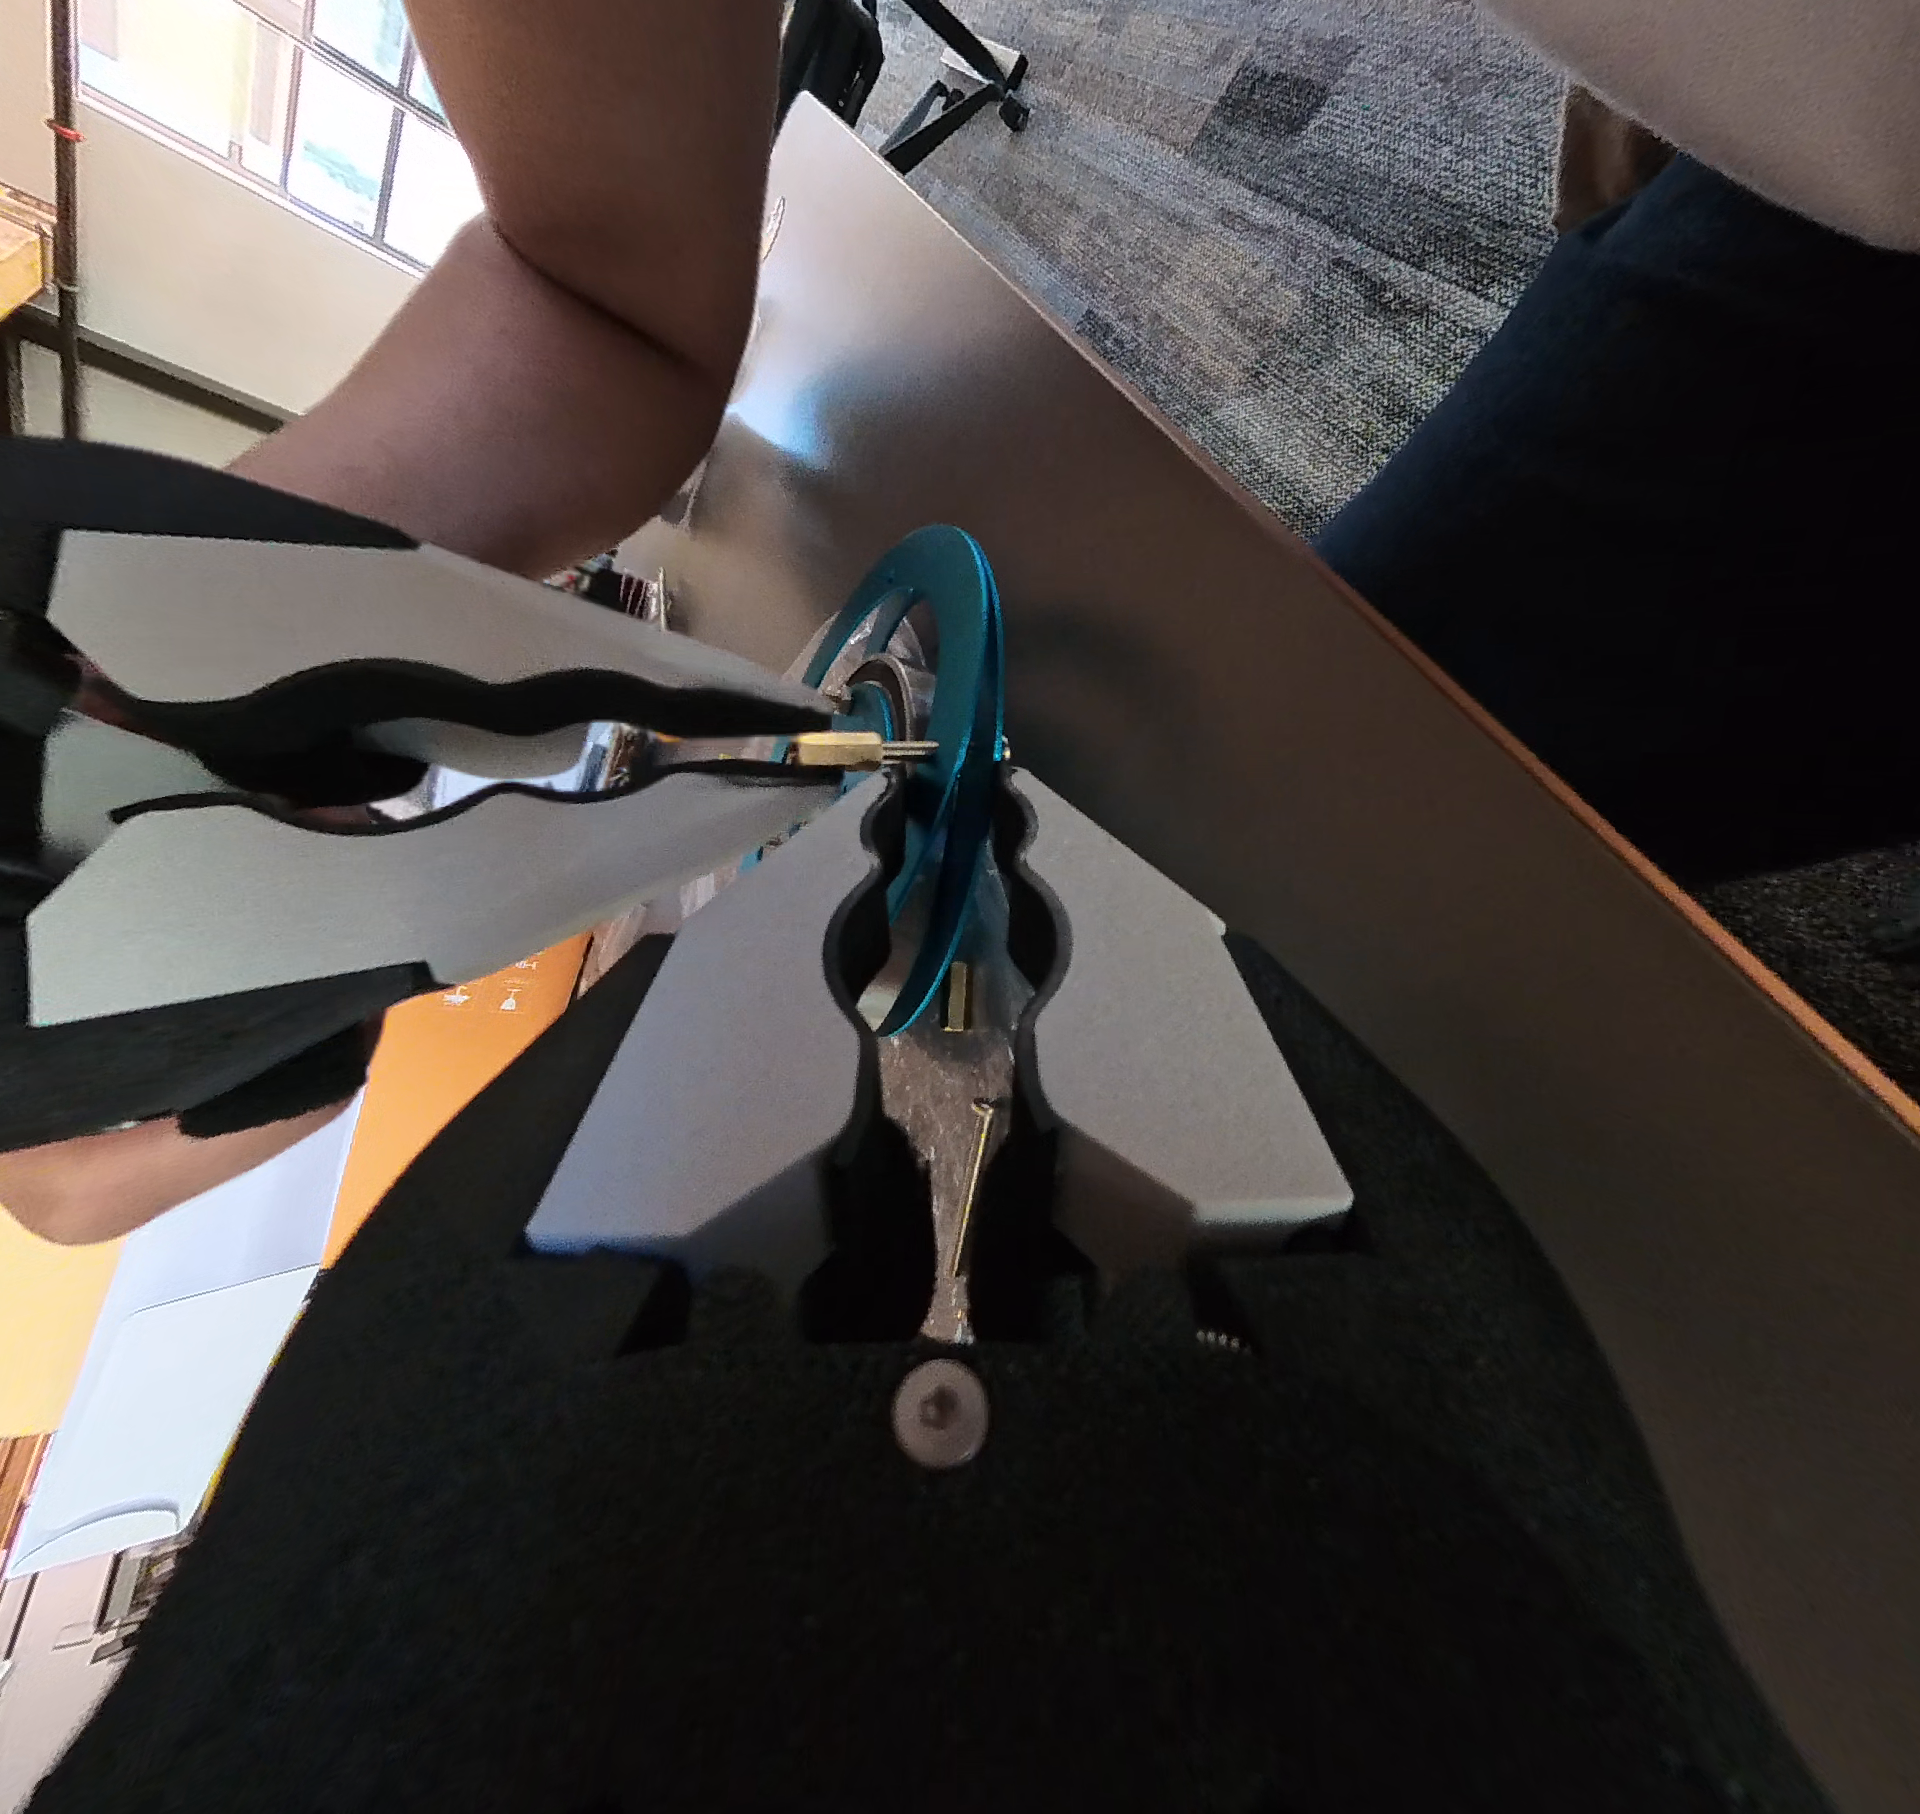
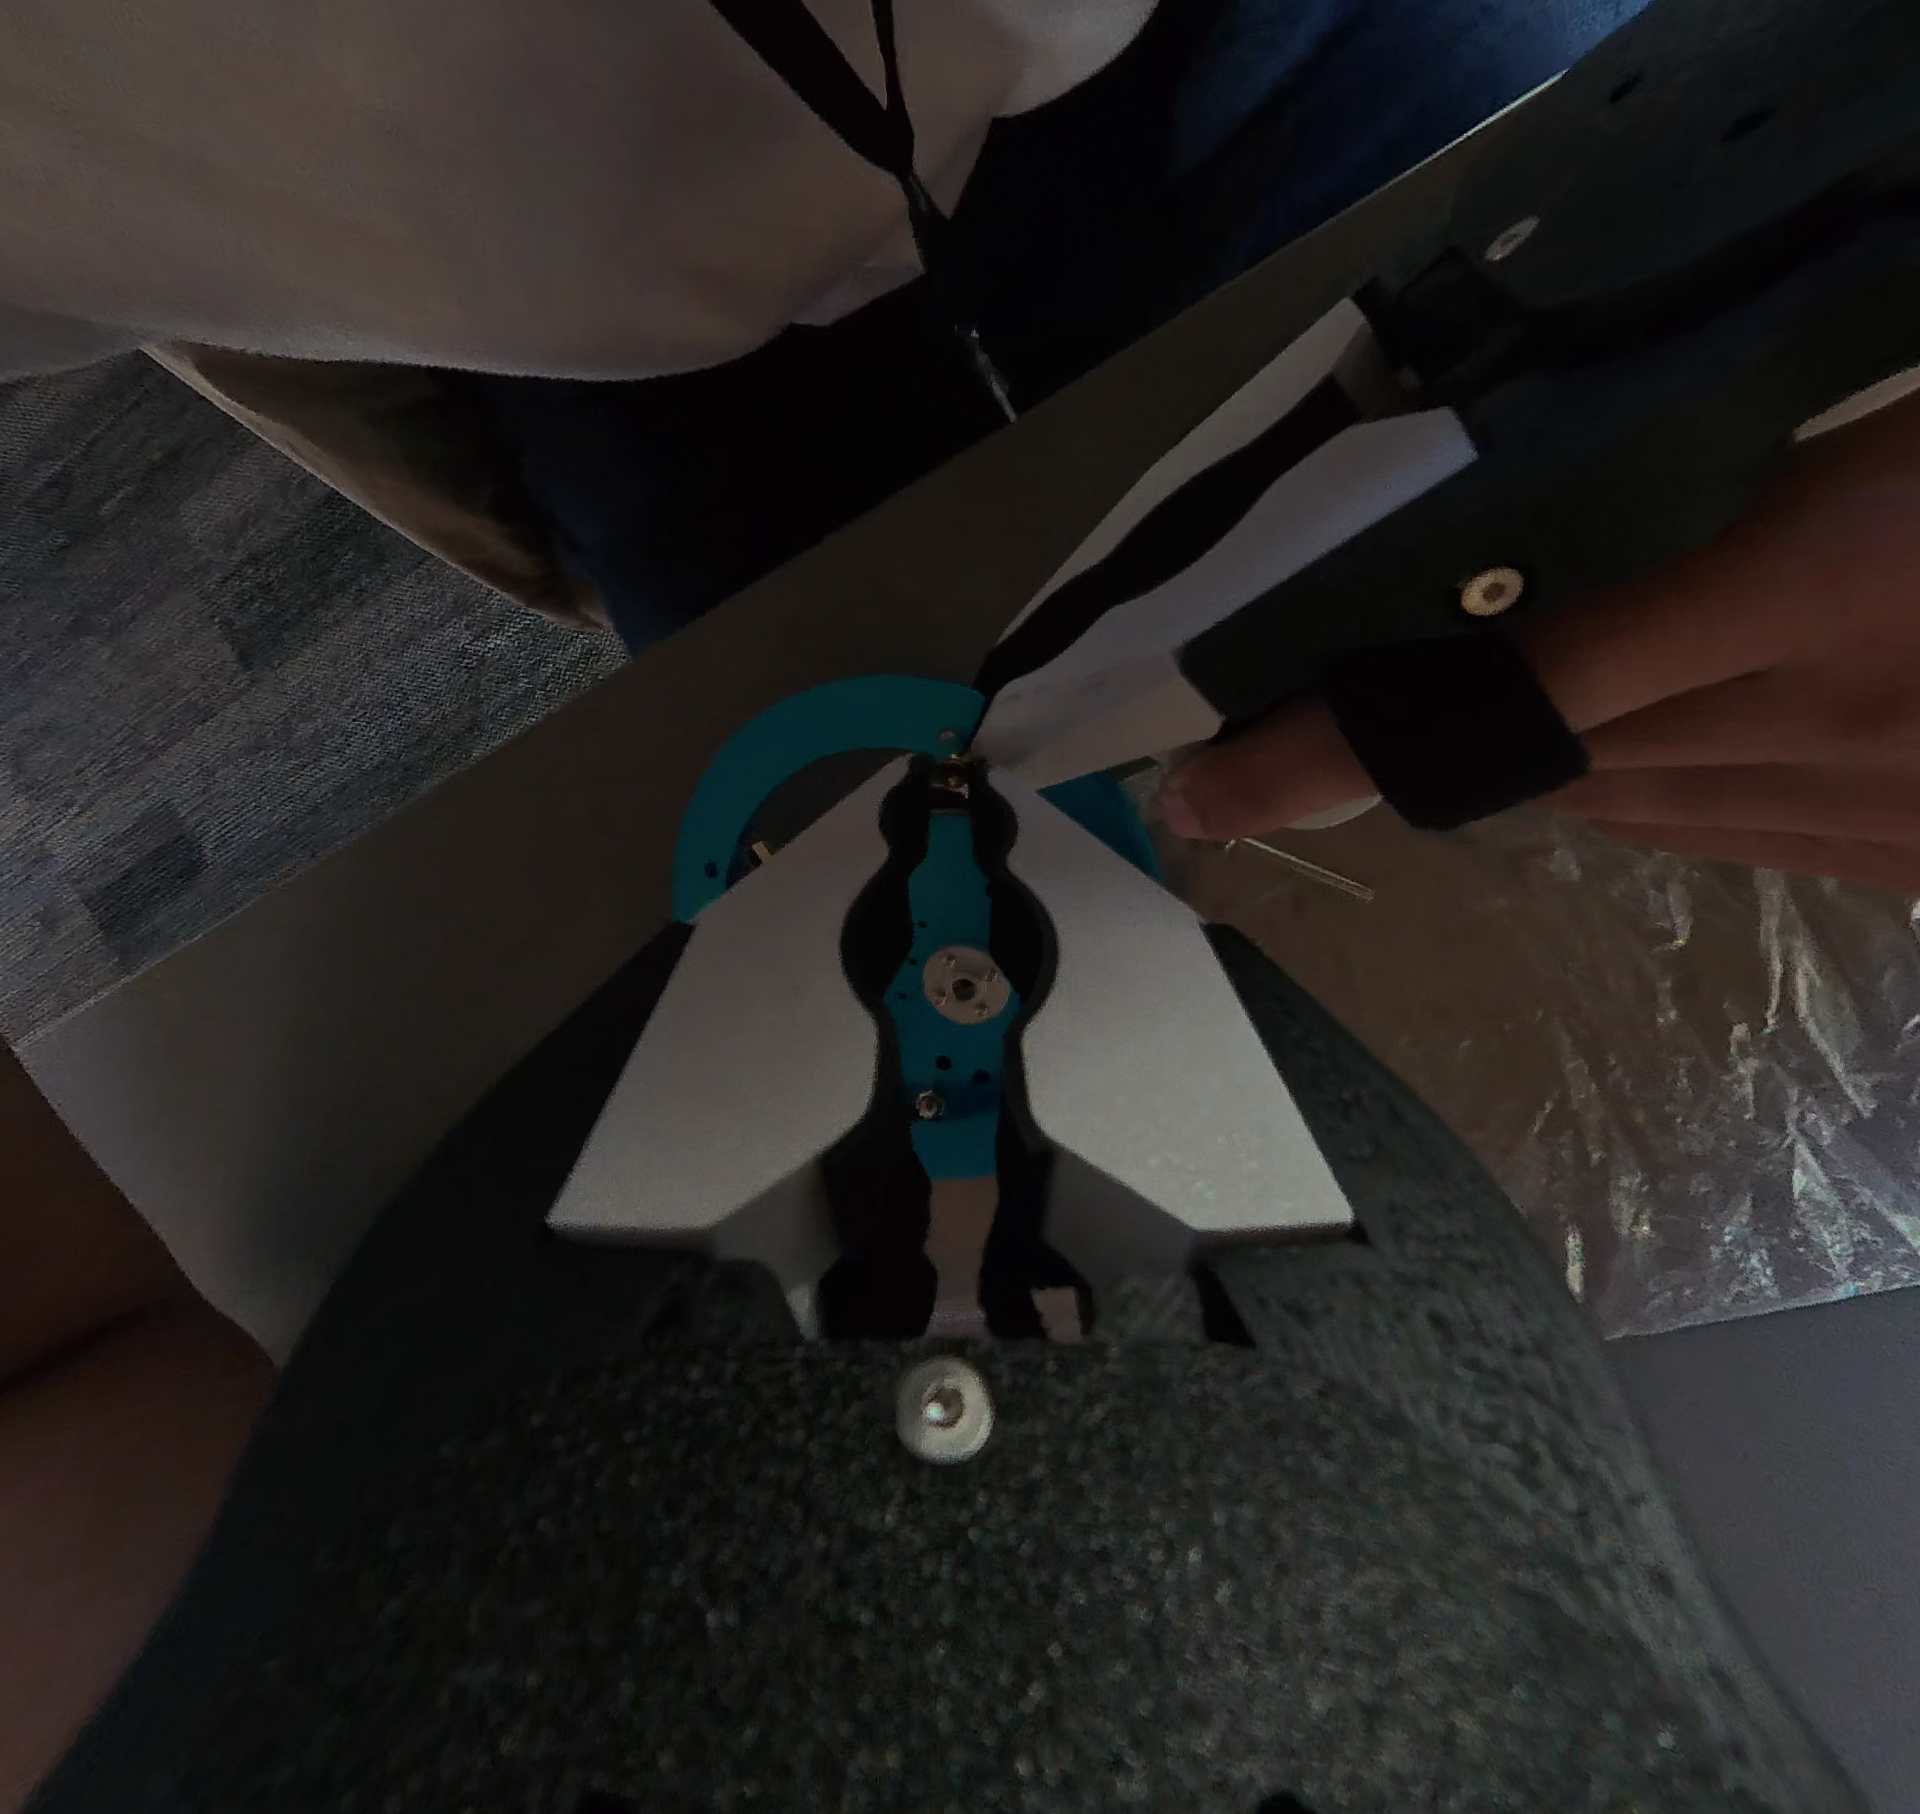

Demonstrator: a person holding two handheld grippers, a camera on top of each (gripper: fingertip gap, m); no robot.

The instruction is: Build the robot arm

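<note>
Grey table [image 1: 1195, 538], near its edge: left hand-held gripper [image 1: 940, 808] clamps the flat blue metal ring plate [image 1: 956, 642]; right hand-held gripper [image 1: 847, 741] pinches a small brass standoff [image 1: 826, 750] (threads should stay square to the hole)

Your left gripper [image 1: 940, 798] clamps the disc [image 1: 940, 684] edge-on near the table's [image 1: 1299, 725] front edge. Your right gripper [image 1: 847, 741] comes in from the disc's left, pinching a standoff [image 1: 826, 750] against its face. A plastic bag [image 2: 1558, 1037] lies on the table behind the disc.
</note>
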